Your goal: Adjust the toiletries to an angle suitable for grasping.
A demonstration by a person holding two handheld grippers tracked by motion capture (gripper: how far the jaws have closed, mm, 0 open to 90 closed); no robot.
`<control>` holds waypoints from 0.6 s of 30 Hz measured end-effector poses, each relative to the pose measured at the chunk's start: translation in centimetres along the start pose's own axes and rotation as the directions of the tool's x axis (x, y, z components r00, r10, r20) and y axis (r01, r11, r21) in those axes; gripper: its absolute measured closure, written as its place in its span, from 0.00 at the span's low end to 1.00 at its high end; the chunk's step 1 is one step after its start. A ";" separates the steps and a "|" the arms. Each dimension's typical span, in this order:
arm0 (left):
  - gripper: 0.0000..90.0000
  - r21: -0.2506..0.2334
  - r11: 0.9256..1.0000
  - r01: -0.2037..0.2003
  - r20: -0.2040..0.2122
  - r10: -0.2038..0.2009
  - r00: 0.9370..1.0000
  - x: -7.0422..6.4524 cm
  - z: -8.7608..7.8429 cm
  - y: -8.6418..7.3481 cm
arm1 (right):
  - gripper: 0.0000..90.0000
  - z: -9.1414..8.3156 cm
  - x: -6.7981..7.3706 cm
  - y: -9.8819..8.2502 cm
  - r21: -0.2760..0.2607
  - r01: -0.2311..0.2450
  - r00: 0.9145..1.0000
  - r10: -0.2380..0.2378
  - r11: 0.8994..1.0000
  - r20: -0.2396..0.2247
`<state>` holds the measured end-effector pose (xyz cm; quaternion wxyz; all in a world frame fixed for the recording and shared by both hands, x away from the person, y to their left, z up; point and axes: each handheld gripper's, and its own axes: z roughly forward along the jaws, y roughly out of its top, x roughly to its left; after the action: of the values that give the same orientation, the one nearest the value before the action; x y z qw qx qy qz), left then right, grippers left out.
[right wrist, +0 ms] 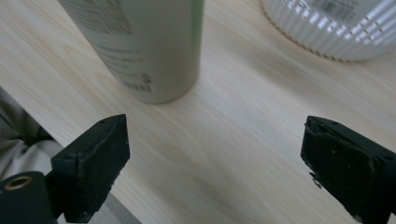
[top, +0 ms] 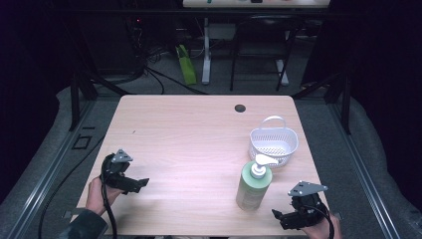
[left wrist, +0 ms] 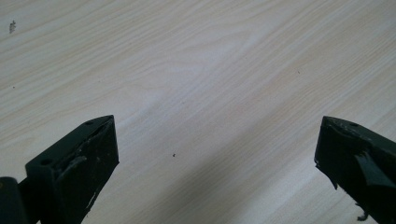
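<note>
On the pale wooden table (top: 189, 129), a green plastic pump bottle (top: 253, 185) is standing upright beside a white slotted plastic basket (top: 273, 143) holding nothing. Left gripper (left wrist: 217, 156) and right gripper (right wrist: 215, 158) are both gaping wide, gripping nothing.

Pale green pump bottle (top: 253, 185) standing upright on wooden table (top: 189, 129), white pump head (top: 261, 163) on top, spout pointing toward basket. Printed label showing on bottle's side in right gripper view (right wrist: 140, 42).

White slotted plastic basket (top: 273, 142) sitting just beyond bottle, toward table's far right corner, handle (top: 273, 120) standing raised at its far side. Bottle's pump head overlapping basket's near rim from above; contact unclear.
</note>
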<state>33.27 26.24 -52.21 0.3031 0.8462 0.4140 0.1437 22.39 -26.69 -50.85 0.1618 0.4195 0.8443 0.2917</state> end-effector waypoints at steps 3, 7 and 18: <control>0.00 -0.003 1.000 -0.001 -0.003 0.001 1.000 0.0 0.1 0.0 | 0.08 0.1 0.6 0.6 -0.029 0.012 1.000 -0.012 1.000 -0.023; 0.00 0.006 1.000 -0.005 0.003 0.005 1.000 0.0 0.2 0.1 | 0.07 0.4 1.3 1.4 -0.053 0.012 0.999 -0.015 0.999 -0.050; 0.00 0.001 1.000 0.002 0.002 -0.002 1.000 0.2 0.1 0.1 | 0.00 0.9 2.9 4.3 -0.169 0.016 0.995 -0.032 0.985 -0.094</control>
<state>33.47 26.30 -52.22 0.3031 0.8460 0.4148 0.1424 23.83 -21.97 -48.94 0.1592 0.3795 0.8285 0.3797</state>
